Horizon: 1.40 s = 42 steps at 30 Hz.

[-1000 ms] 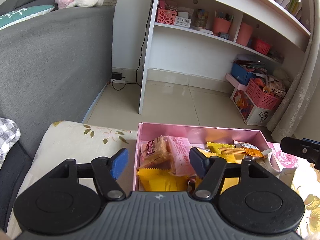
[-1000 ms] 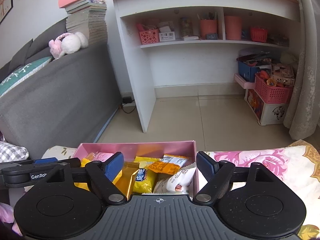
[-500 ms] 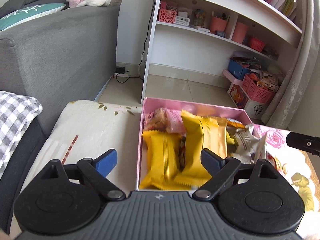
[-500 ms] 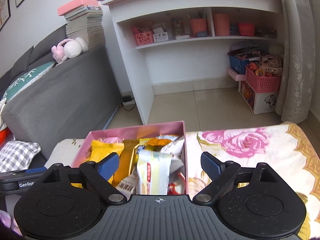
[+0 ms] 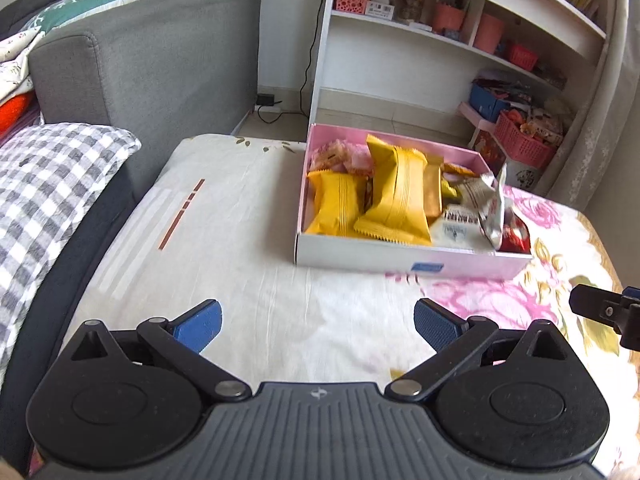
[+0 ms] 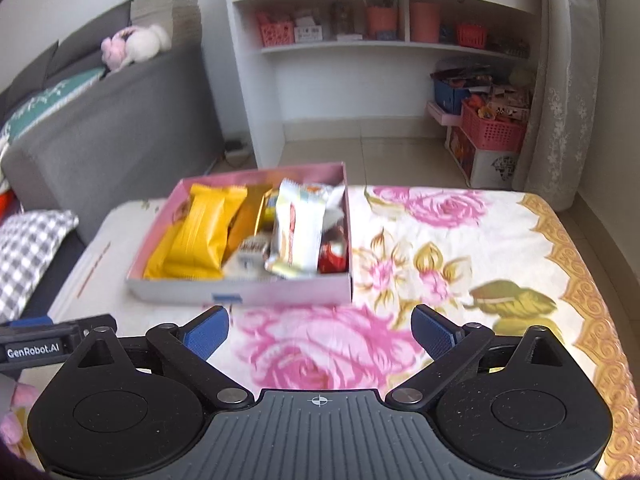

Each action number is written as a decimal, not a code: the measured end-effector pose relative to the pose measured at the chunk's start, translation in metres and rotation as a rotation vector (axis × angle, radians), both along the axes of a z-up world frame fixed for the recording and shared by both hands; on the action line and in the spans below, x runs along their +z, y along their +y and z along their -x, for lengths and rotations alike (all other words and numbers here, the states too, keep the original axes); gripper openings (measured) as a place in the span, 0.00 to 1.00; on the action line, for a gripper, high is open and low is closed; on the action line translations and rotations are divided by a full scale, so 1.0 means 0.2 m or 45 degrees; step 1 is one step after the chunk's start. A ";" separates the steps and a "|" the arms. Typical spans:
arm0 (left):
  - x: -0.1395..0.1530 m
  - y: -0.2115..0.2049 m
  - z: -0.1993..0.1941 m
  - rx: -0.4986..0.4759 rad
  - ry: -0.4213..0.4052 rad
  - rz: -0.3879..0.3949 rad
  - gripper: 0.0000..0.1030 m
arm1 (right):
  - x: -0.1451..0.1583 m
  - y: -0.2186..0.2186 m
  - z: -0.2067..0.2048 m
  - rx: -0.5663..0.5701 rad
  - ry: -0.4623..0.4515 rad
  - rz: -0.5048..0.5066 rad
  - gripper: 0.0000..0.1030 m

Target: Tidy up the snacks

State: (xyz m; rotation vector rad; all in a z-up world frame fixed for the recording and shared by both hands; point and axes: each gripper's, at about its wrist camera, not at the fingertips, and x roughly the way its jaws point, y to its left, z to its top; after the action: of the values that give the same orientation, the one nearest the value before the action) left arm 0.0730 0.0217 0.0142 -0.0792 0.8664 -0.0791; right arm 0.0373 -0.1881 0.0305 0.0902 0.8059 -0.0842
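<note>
Your snack box [image 5: 408, 258] sits on the bed [image 5: 248, 240] ahead of both hand-held grippers, left [image 5: 318, 326] and right [image 6: 320, 330], which tilt downward, jaws just spread wide and empty.

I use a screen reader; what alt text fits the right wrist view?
A pink box packed with snack packets sits on a floral cloth, beyond the open, empty right gripper. White shelves and a grey sofa stand behind.
</note>
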 end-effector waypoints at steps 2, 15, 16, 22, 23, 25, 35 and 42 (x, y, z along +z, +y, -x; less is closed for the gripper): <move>0.00 -0.01 0.05 -0.011 -0.003 -0.028 1.00 | -0.01 0.02 0.05 0.004 -0.012 -0.012 0.98; -0.01 -0.11 0.17 -0.039 0.016 -0.096 1.00 | -0.06 0.01 0.14 -0.025 0.026 -0.011 0.99; -0.01 -0.11 0.17 -0.037 0.022 -0.101 1.00 | -0.06 0.01 0.14 -0.026 0.026 -0.012 0.99; -0.02 -0.13 0.18 -0.014 0.028 -0.128 1.00 | -0.06 0.00 0.12 -0.048 0.030 -0.023 0.99; -0.02 -0.14 0.18 -0.017 0.028 -0.131 1.00 | -0.07 -0.01 0.12 -0.049 0.032 -0.027 0.99; -0.03 -0.14 0.18 -0.015 0.029 -0.137 1.00 | -0.07 -0.01 0.11 -0.047 0.045 -0.031 0.99; -0.02 -0.15 0.18 -0.011 0.032 -0.146 1.00 | -0.08 0.01 0.10 -0.021 0.057 -0.010 0.99; -0.01 -0.15 0.19 0.002 0.017 -0.165 1.00 | -0.07 0.04 0.11 0.007 0.051 0.019 0.99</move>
State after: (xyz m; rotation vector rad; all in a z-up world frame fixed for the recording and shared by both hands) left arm 0.0347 -0.0084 0.0118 0.0411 0.8828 -0.0212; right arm 0.0154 -0.1802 0.0162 0.0723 0.8457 -0.0870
